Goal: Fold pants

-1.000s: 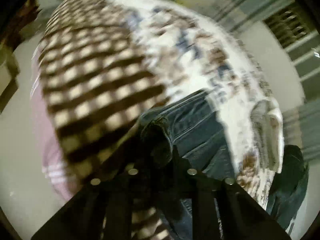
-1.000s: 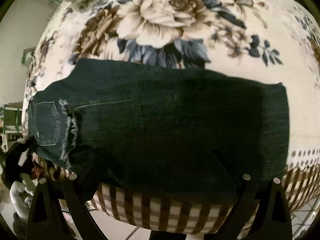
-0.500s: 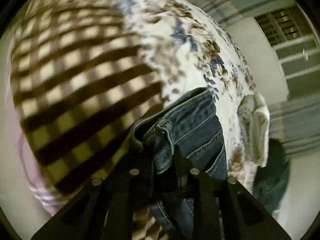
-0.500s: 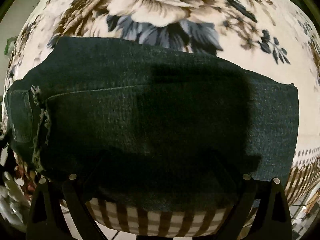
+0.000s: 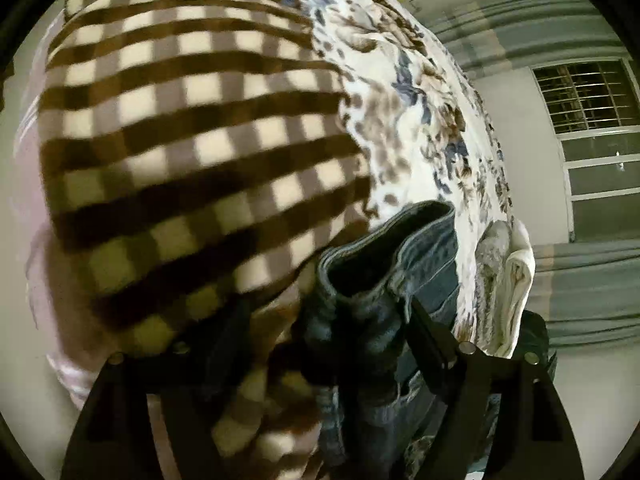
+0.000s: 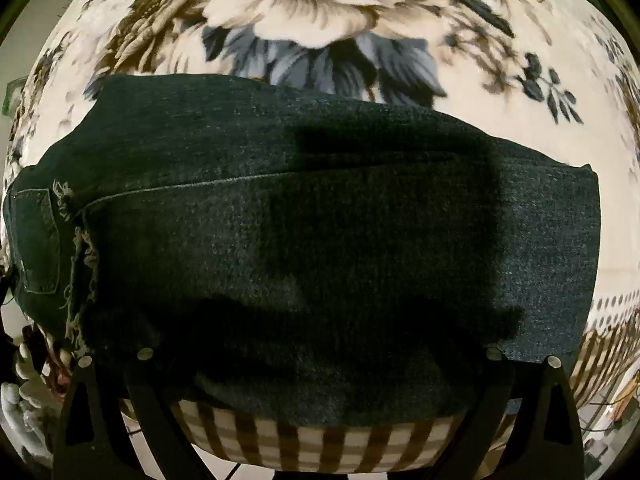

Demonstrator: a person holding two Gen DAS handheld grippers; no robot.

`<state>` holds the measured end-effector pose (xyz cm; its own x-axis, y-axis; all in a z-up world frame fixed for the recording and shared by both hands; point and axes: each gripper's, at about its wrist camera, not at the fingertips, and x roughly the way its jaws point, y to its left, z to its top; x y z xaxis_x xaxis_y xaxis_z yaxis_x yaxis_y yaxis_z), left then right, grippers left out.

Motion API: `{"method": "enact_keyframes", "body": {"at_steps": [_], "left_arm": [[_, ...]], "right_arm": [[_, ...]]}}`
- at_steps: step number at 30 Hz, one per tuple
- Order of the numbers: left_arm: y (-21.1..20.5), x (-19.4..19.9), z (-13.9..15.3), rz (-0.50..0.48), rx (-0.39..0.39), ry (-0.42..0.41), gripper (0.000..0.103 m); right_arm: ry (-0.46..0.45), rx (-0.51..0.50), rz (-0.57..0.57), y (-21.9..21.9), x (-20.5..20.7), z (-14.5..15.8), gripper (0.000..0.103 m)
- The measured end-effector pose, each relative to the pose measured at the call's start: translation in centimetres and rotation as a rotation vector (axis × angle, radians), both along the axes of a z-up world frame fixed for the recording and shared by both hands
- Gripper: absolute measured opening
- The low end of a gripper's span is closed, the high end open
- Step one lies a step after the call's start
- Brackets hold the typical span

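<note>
In the left wrist view we see our left hand-held gripper [image 5: 356, 320] clamped on a bunched edge of the jeans [image 5: 424, 248] at lower centre. The bed [image 5: 180, 128] wears a checked and floral blanket; a barred window [image 5: 588, 92] sits upper right.

In the right wrist view our right hand-held gripper [image 6: 320, 364] stands apart over the jeans [image 6: 320, 220], spread flat mid-frame on the floral blanket [image 6: 304, 4].

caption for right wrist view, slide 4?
Open right gripper poised over dark folded jeans lying flat on a floral blanket.
</note>
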<state>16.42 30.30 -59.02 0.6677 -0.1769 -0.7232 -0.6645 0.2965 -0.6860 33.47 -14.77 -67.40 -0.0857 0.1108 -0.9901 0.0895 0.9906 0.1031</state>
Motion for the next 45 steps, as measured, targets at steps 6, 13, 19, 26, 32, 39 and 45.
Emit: {"method": "enact_keyframes", "body": {"at_steps": [6,13,19,26,32,39,45], "left_arm": [[-1.1,1.5,2.1,-0.027,0.113,0.105,0.074],[-7.2,-1.9,5.6,-0.023,0.019,0.041,0.074],[-8.9,-1.5,-1.3,0.039,-0.154,0.102,0.074],[-7.2,0.1,-0.4,0.082,-0.031,0.056,0.073],[-5.2,0.9,-0.3,0.089,0.073,0.001,0.052],[-6.0,1.0,2.6,0.056,0.190,-0.059,0.020],[-10.8,1.0,10.6,-0.027,0.434,-0.139,0.017]], "right_arm": [[-0.009,-0.011,0.021,0.6,-0.1,-0.2,0.101],[-0.019,-0.031,0.043,1.4,-1.6,-0.3,0.101],[-0.011,-0.026,0.035,1.6,-1.5,-0.3,0.101],[-0.024,-0.016,0.070,1.4,-1.7,-0.4,0.101],[-0.034,-0.013,0.078,1.8,-2.3,-0.4,0.101],[-0.037,0.006,0.081,1.2,-2.1,-0.4,0.101],[-0.061,0.081,0.072,-0.4,-2.1,0.0,0.101]]}}
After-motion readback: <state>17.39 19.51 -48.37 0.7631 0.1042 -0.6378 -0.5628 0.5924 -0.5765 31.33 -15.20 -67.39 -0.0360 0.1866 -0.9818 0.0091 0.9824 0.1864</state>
